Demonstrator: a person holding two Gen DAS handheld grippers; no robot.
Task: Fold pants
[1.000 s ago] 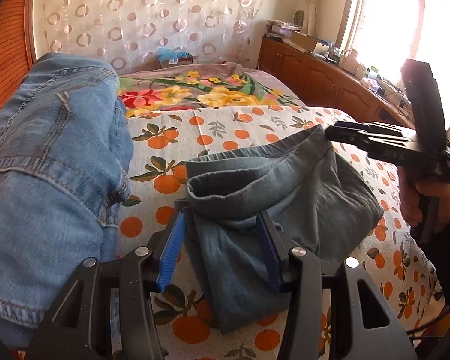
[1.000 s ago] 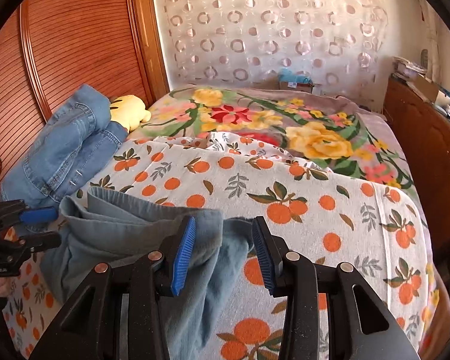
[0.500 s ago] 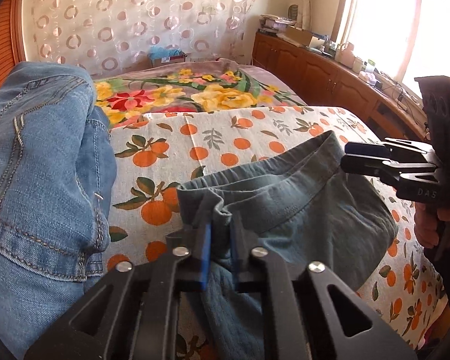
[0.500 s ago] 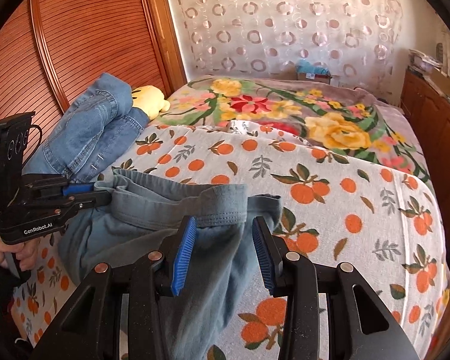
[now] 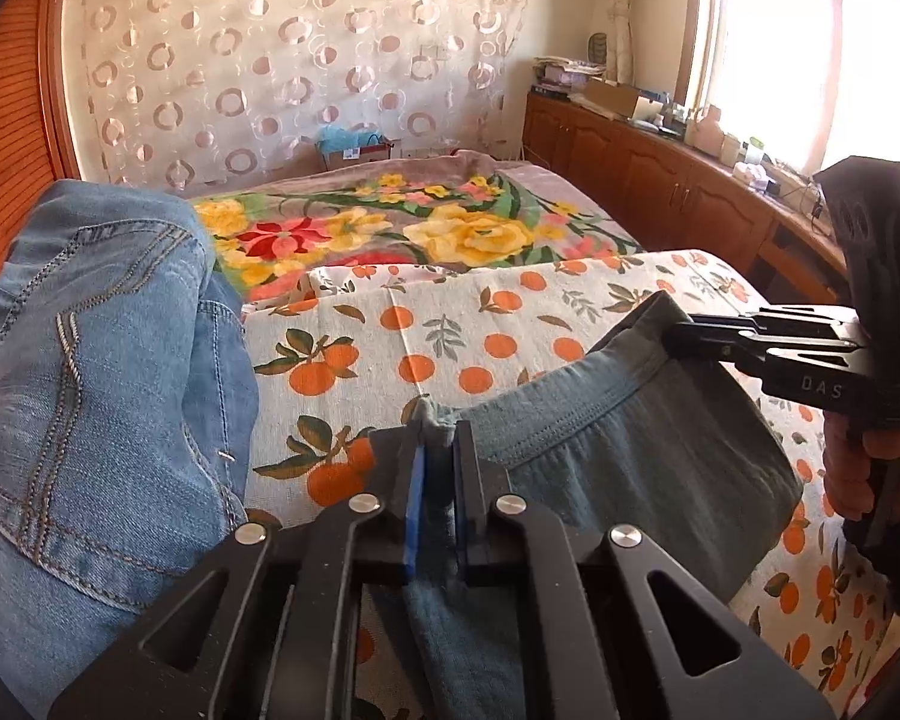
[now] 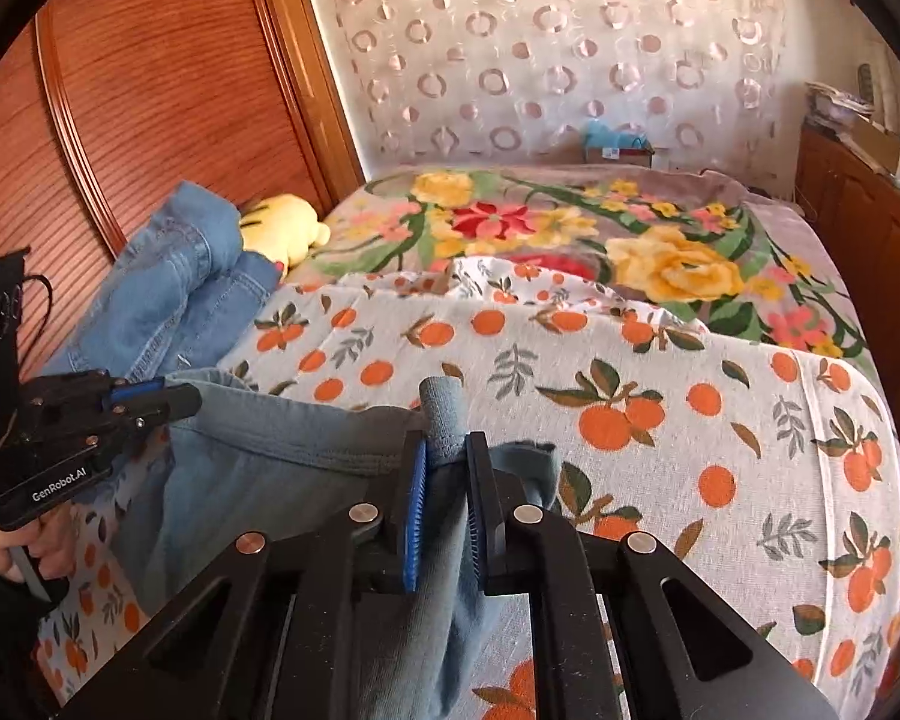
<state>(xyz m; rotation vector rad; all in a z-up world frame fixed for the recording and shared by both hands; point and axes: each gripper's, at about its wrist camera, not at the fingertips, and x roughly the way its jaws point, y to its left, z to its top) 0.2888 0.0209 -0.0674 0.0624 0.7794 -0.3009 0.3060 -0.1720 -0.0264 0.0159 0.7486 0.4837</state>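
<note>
Grey-blue pants [image 5: 642, 468] hang between my two grippers over the orange-print bed sheet [image 5: 450, 330]. My left gripper [image 5: 437, 438] is shut on the left end of the waistband. My right gripper [image 6: 445, 450] is shut on the right end of the waistband, and it also shows in the left wrist view [image 5: 684, 330] at the right. The waistband [image 6: 282, 438] stretches between them and the legs hang down out of view. The left gripper also shows at the left of the right wrist view [image 6: 180, 399].
A pile of light-blue jeans [image 5: 90, 390] lies at the left on the bed. A yellow plush toy [image 6: 282, 225] sits by the wooden headboard [image 6: 120, 90]. A floral blanket [image 6: 570, 228] covers the far half. Wooden cabinets [image 5: 660, 180] run along the right.
Both grippers closed on the waistband, the left first and then the right. The pants rose off the sheet and the waistband is pulled out between them.
</note>
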